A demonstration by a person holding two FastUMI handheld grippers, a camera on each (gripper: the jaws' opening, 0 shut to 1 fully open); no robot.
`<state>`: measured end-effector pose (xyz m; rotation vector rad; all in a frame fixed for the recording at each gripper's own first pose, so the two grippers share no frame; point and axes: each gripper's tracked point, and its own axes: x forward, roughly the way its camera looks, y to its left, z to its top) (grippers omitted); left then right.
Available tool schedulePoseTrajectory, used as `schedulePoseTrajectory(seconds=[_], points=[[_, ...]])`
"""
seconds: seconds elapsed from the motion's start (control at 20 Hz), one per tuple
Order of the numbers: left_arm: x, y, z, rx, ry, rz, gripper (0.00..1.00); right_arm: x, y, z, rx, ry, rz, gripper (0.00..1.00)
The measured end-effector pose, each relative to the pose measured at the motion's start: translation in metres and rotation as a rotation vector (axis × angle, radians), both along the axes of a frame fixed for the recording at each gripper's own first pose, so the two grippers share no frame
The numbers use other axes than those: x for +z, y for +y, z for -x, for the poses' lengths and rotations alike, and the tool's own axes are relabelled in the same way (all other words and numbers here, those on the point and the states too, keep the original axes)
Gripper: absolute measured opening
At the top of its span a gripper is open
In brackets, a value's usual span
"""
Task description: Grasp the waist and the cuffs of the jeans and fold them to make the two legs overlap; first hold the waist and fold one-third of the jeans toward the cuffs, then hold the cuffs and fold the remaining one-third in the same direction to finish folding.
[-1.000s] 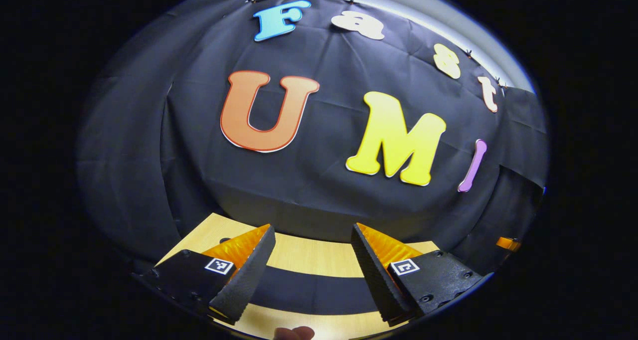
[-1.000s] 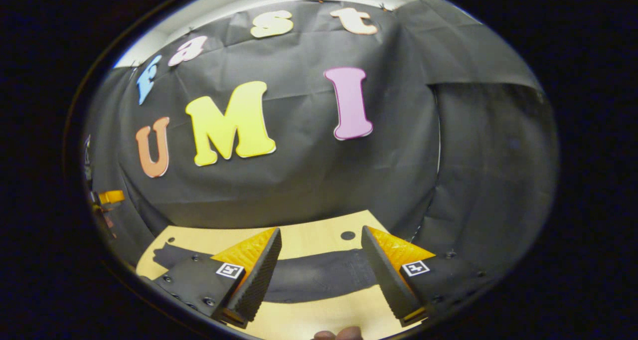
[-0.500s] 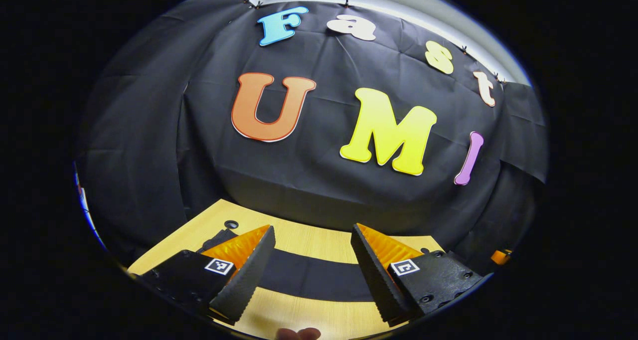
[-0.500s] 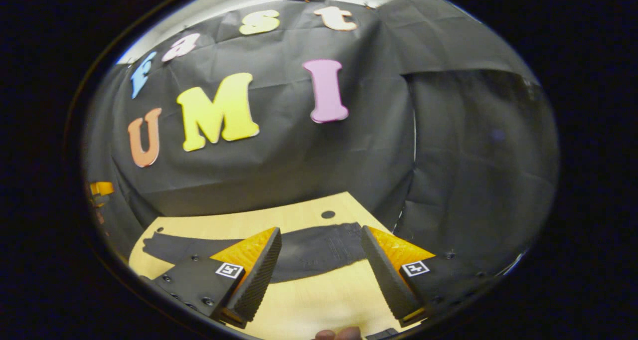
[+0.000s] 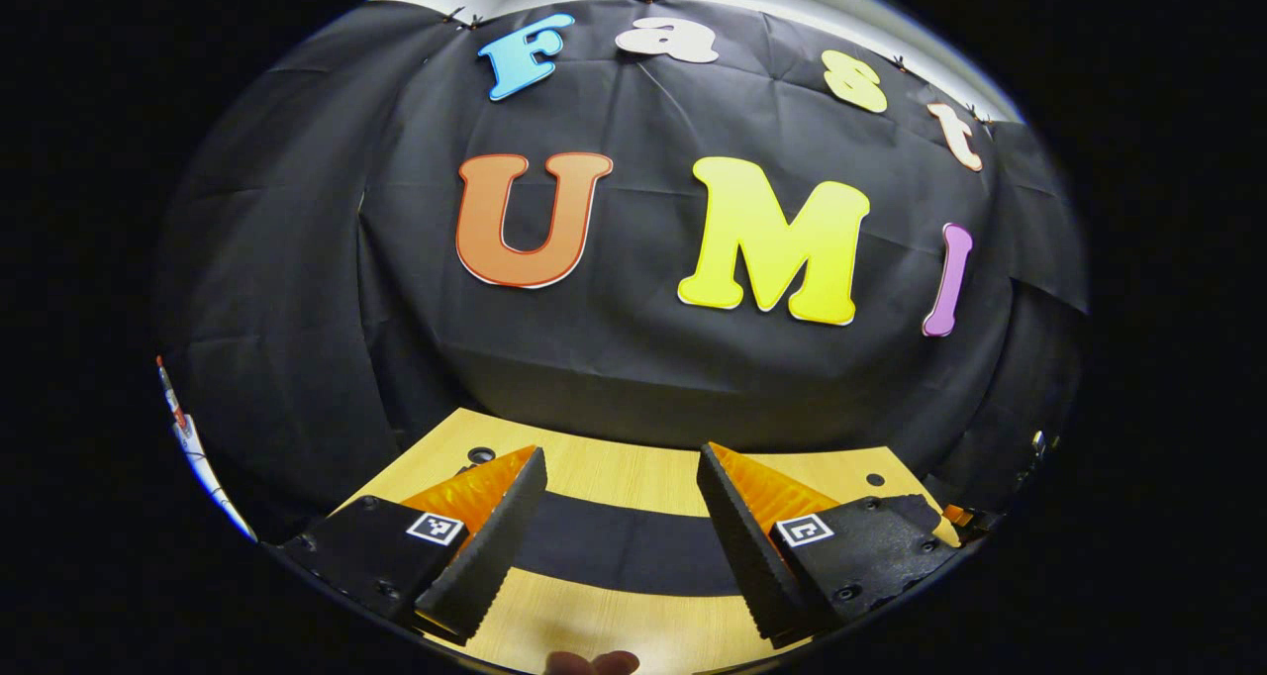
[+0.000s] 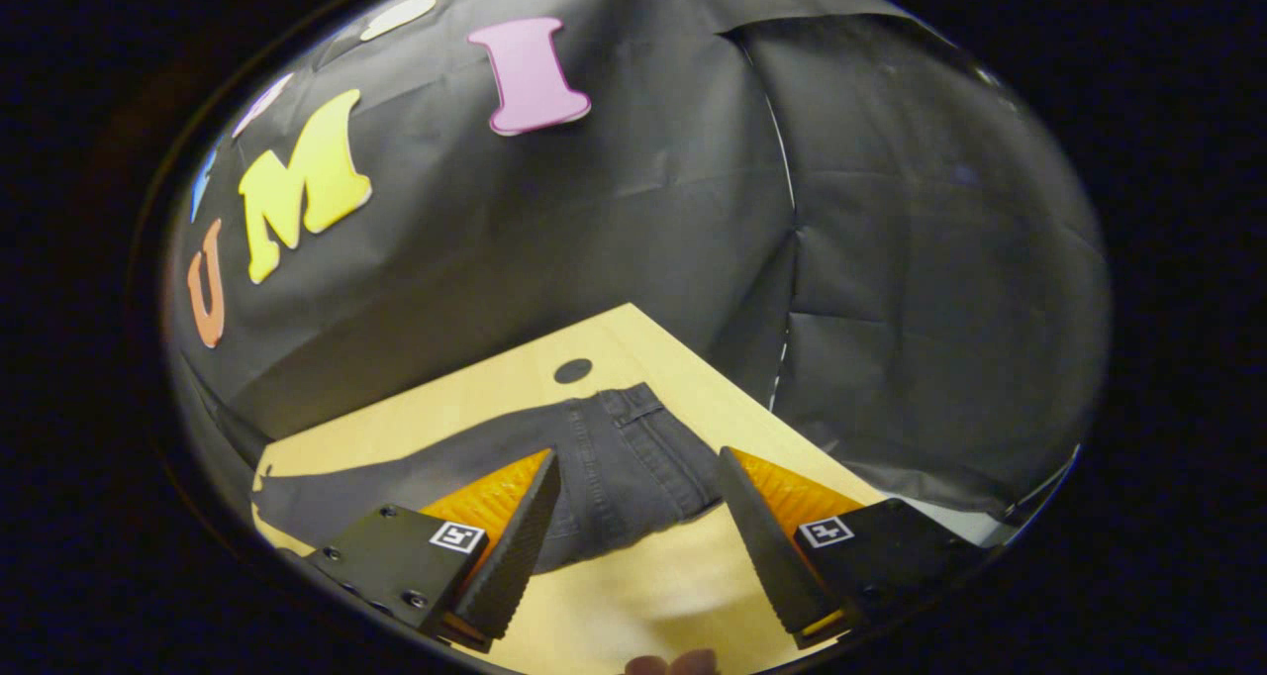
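Both tools, left [image 5: 619, 541] and right [image 6: 638, 546], gape unclenched above flat jeans [image 6: 614, 467]; shallow pinch may snag one layer.

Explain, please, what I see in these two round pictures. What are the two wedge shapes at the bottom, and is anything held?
A person holds a two-finger gripper in each hand, and a camera rides on each. The wedges are that gripper's own fingers. In the left gripper view, the left gripper is open above dark jeans on a wooden table. In the right gripper view, the right gripper is open near the jeans' waist. Nothing is held. The black cloth behind is the booth's wall.
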<state>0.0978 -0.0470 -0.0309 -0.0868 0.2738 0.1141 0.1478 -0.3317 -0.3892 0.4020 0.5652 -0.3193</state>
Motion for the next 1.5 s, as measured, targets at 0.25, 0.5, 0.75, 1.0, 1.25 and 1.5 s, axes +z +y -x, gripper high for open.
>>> schedulePoseTrajectory(seconds=[0.25, 0.5, 0.75, 1.0, 1.25, 1.5], points=[[-0.009, 0.000, -0.008, 0.026, 0.024, -0.013, 0.98, -0.039, -0.011, -0.029, 0.016, 0.054, -0.004, 0.99], [-0.018, -0.001, -0.013, 0.038, 0.044, 0.013, 0.99, -0.064, -0.007, -0.028, 0.027, 0.102, -0.032, 0.94], [-0.016, 0.015, -0.008, 0.065, 0.033, 0.023, 0.99, -0.064, 0.008, -0.030, 0.066, 0.114, -0.058, 0.68], [-0.016, 0.040, 0.009, 0.111, 0.022, 0.041, 0.99, -0.056, 0.006, -0.030, 0.034, 0.170, -0.055, 0.14], [-0.012, 0.067, 0.025, 0.134, 0.002, -0.021, 0.99, -0.013, 0.010, -0.025, 0.037, 0.209, -0.067, 0.04], [-0.007, 0.076, 0.039, 0.127, -0.041, -0.022, 0.99, 0.089, 0.052, -0.031, 0.104, 0.122, -0.028, 0.07]])
